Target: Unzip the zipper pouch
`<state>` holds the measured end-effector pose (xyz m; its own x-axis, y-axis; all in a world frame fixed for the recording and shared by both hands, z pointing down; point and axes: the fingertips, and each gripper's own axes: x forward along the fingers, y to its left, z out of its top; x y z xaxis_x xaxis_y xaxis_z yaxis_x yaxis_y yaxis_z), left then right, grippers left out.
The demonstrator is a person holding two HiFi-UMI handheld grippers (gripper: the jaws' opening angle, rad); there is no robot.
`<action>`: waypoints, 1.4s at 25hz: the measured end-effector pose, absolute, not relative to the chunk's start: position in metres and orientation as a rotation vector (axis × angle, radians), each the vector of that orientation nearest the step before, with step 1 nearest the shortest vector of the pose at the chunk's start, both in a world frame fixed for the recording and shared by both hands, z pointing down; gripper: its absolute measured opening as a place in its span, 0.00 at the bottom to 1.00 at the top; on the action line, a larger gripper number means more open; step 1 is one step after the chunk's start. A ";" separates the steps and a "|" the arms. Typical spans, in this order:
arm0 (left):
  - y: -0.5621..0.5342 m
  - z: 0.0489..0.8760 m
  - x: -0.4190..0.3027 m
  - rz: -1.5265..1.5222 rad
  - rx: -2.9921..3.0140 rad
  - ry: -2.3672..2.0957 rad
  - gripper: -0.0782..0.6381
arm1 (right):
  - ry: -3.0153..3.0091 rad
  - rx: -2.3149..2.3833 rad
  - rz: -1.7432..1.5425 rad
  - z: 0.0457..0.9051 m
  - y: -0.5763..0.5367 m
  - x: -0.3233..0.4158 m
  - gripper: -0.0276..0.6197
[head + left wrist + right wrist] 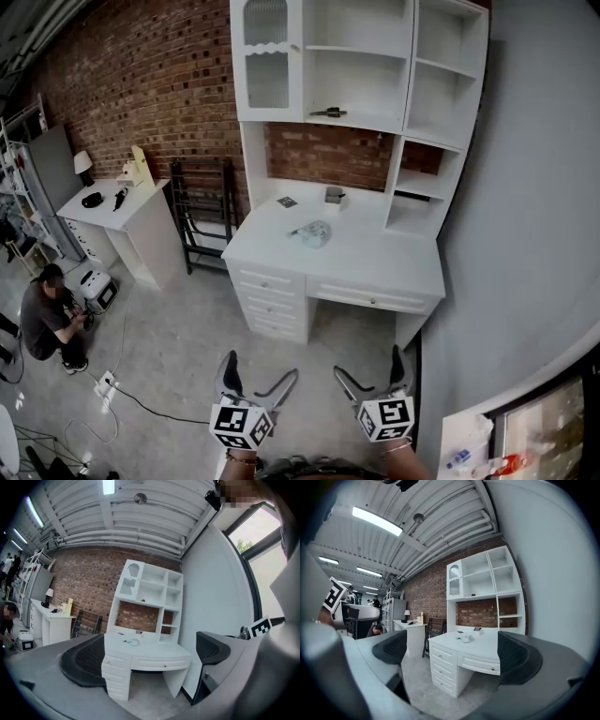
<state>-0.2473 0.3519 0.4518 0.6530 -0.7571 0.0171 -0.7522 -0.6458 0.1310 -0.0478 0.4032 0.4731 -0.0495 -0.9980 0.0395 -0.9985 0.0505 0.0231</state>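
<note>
A small pale zipper pouch (314,232) lies on the top of a white desk (375,258) across the room; it shows as a tiny light shape in the left gripper view (132,642) and the right gripper view (466,639). My left gripper (262,373) and right gripper (367,367) are held low at the near edge of the head view, well short of the desk. Both stand wide open with nothing between their jaws, in the left gripper view (145,654) and the right gripper view (459,651).
A white hutch with shelves (361,66) rises from the desk against a brick wall. A small dark box (334,195) and a flat square tag (287,202) lie near the pouch. A second white table (127,211), a dark folding rack (202,211), a crouching person (47,319) and floor cables (141,398) are at the left.
</note>
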 end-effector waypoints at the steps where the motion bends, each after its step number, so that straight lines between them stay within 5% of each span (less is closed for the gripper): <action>1: 0.351 0.452 -0.246 -0.059 2.737 -1.265 0.90 | -2.248 2.131 0.009 0.472 0.403 -0.046 0.93; 35: 0.272 0.472 -0.158 -0.045 2.749 -1.273 0.90 | -2.322 2.100 -0.039 0.481 0.329 0.020 0.92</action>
